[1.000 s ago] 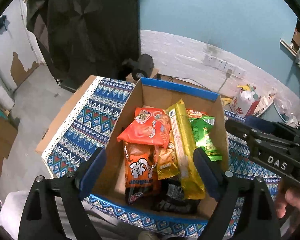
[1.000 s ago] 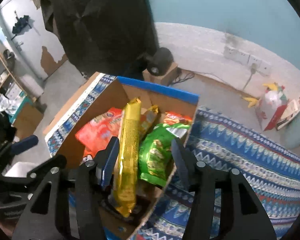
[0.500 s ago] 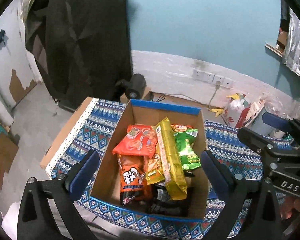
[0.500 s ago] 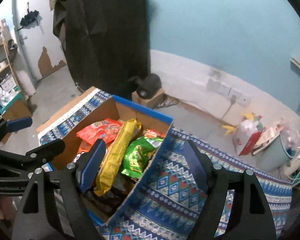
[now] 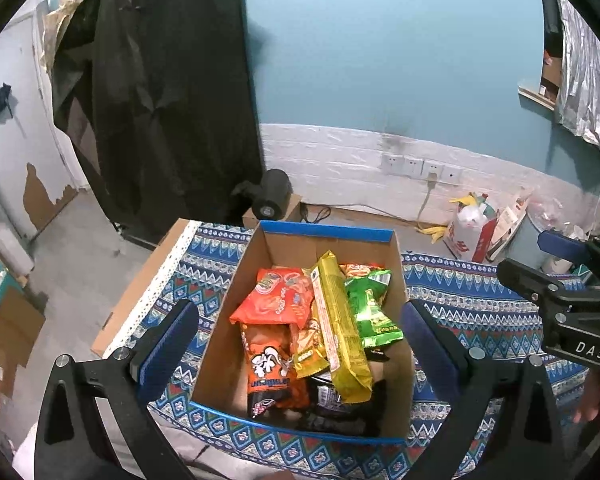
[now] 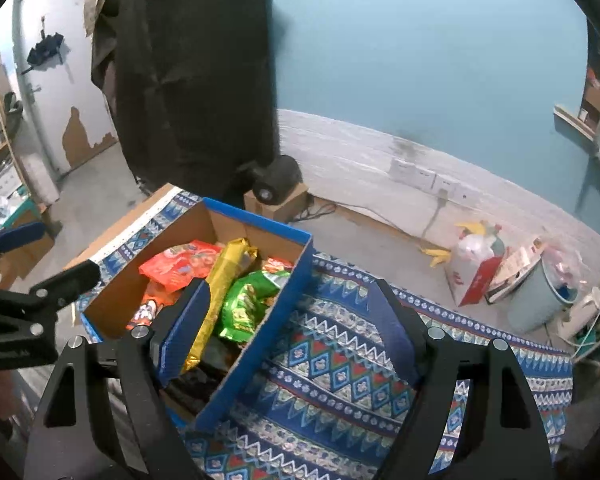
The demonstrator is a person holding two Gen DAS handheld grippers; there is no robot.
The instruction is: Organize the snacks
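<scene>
A cardboard box with blue rim [image 5: 328, 231] [image 6: 260, 224] stands on the patterned cloth and holds several snacks: an orange bag [image 5: 278, 298] [image 6: 180, 264], a long yellow pack [image 5: 340, 328] [image 6: 220, 284], a green bag [image 5: 370, 308] [image 6: 248, 304] and dark packs at the near end [image 5: 332, 400]. My left gripper [image 5: 300, 348] is open and empty, raised above the box. My right gripper [image 6: 290, 328] is open and empty, above the box's right wall. Each gripper shows at the edge of the other's view.
The blue patterned cloth [image 6: 340, 360] covers the table right of the box. On the floor behind are a black fan on a small box [image 5: 274, 196], a white and red bag [image 5: 470, 236], a bin [image 6: 536, 300] and wall sockets [image 5: 420, 168]. A black coat [image 5: 160, 100] hangs at the left.
Both grippers have risen and pulled back from the box, so it looks smaller and more of the room shows. Both have opened wider. The snacks have not moved.
</scene>
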